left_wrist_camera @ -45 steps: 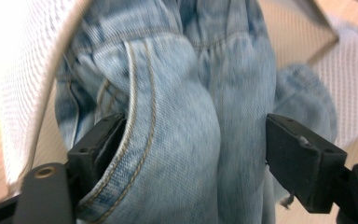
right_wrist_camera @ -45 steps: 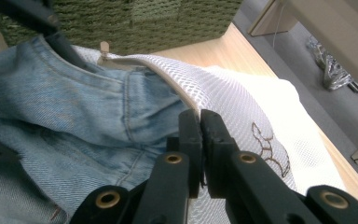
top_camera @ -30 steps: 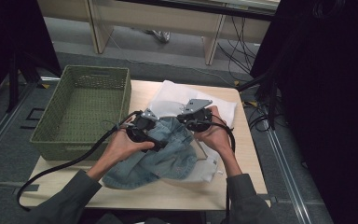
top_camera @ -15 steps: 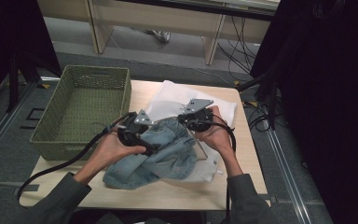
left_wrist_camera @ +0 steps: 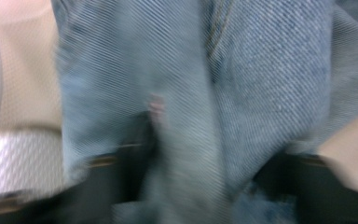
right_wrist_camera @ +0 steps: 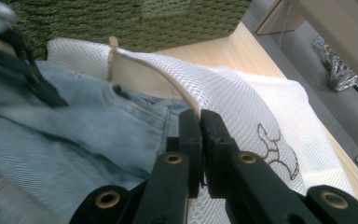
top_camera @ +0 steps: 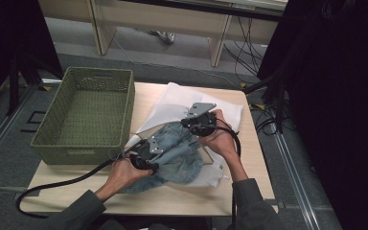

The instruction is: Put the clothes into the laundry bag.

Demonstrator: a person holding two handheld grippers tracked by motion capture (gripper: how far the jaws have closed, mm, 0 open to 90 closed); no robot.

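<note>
Work in hand: getting one pair of jeans [top_camera: 179, 155] into one white mesh bag [top_camera: 182, 103], both lying on the table [top_camera: 172, 201] just right of the green basket [top_camera: 84, 115]. The right gripper [right_wrist_camera: 200, 122] has its jaws pressed together on the bag's corded rim, pinching the mesh; judged purpose: to hold the mouth up and open so the denim has somewhere to go. In the high view the right gripper [top_camera: 199, 125] sits at the far edge of the jeans, over the bag. The left gripper [top_camera: 143, 160] is down on the near-left part of the jeans; its jaws have just been closing, and in the left gripper view a fold of denim [left_wrist_camera: 191, 93] runs between them. That view is blurred, so whether the pads already bite the fold I cannot tell. Judged purpose: take a bunch of cloth and feed it toward the held mouth. The jeans lie crumpled, their far part over or inside the bag's opening, the rest spread on the mesh and table. Basket stands apart from both grippers, with nothing visible inside it. Count: jeans 1, bag 1, basket 1, grippers 2, table 1. One embroidered brown mark [right_wrist_camera: 277, 149] shows on the mesh.
</note>
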